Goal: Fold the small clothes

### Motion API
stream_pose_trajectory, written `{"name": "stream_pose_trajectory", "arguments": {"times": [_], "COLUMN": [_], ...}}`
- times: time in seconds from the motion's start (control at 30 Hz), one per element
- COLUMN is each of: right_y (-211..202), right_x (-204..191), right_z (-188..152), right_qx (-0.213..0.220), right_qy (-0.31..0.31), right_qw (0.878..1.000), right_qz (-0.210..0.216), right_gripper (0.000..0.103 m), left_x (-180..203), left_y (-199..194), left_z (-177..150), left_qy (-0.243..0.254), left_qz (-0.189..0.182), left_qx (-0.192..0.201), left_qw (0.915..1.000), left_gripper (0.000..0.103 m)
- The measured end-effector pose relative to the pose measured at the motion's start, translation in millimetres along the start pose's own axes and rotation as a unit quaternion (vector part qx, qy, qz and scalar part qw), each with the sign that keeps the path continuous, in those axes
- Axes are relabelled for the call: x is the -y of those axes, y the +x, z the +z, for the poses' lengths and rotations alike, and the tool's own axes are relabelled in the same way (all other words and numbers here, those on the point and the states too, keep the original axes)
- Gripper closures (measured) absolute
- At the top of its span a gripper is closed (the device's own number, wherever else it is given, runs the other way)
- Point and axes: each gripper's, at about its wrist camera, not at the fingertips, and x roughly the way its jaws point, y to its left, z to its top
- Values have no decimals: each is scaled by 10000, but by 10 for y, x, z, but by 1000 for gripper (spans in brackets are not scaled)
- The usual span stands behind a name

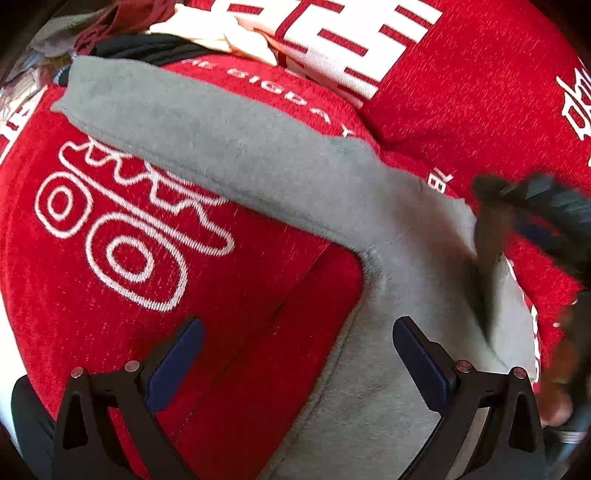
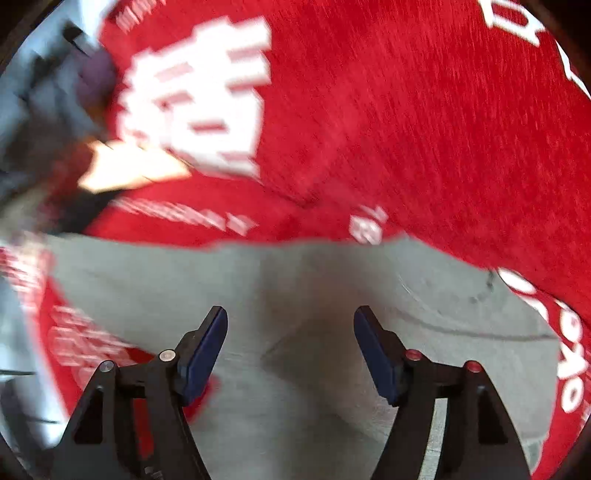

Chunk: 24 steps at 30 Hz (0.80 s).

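- Your left tongs [image 1: 297, 328] point steeply down over the cloth, both blue pads spread wide with nothing between them; the left pad hangs above the red cloth [image 1: 110, 314], the right pad above the grey garment [image 1: 388, 332].
- Your right tongs [image 2: 290, 317] also tilt steeply down, jaws set wide apart and gripping nothing, both pads over grey fabric. No earlier view is given, so only the open stance can be told.
- In the left wrist view the right tongs appear as a dark blurred shape at about 3 o'clock, close to the garment's edge; whether they touch it you cannot tell.
- One grey garment [image 2: 295, 288] lies flat on the red cloth: its body sits under both tongs at 6 o'clock, and one long sleeve-like strip [image 1: 207, 133] runs up towards 10 o'clock.
- One red cloth [image 2: 406, 129] with white printed characters and outlines covers the surface.
- One heap of other clothes [image 1: 155, 33], cream, black and dark red, lies at 11 o'clock; its pieces cannot be counted.
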Motion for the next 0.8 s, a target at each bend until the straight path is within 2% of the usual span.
{"name": "stream_pose_trajectory", "arguments": {"times": [0.1,0.13,0.17,0.2,0.3,0.37,0.4,0.53,0.57,0.6,0.63,0.67,0.7,0.77,0.8], "right_y": [-524,-649,-799,-801,-629,-391,-284,-16,30,18,-47,-61,-75,-177,-219], "right_x": [180,235,344,356,846,1430,1774,2671,2891,3052,3196,3374,3538,3969,4047], "right_z": [144,178,188,243,252,272,242,73,-6,-26,-22,-14,-13,-45,-40], "right_qx": [407,477,607,661,508,-67,-366,-908,-997,-893,-649,-649,-646,-540,-576], "right_qy": [93,101,79,28,-238,-136,101,929,1098,1215,1250,1240,1343,1824,1824], "right_qw": [9976,9969,9971,9976,9908,9810,9782,9740,9731,9751,9760,9707,9687,9659,9657], "right_qz": [549,611,443,210,-1229,-1934,-2041,-1857,-1764,-1626,-1661,-1951,-1987,-1754,-1756], "right_gripper": [22,22,22,22,22,22,22,21,21,19,19,17,13,13,13], "left_x": [127,185,262,358,745,1072,1190,1768,1873,1890,1887,1815,1758,1628,1549], "left_y": [-94,-108,-109,-105,-62,-3,43,513,721,820,934,999,980,993,991], "left_z": [3,1,-1,-8,10,73,96,215,229,218,229,270,309,410,470], "left_qy": [75,119,193,318,760,1080,1199,1853,2078,2201,2303,2340,2289,2125,1949], "left_qz": [-3,7,-18,-55,-56,-181,-217,-178,17,243,488,476,376,428,322], "left_qx": [184,214,196,154,176,240,237,-137,-334,-411,-443,-340,-244,-297,-432], "left_qw": [9998,9997,9996,9994,9969,9937,9923,9824,9776,9743,9709,9705,9724,9758,9793], "left_gripper": [1,1,1,1,1,1,1,1,1,1,0,0,0,0,0]}}
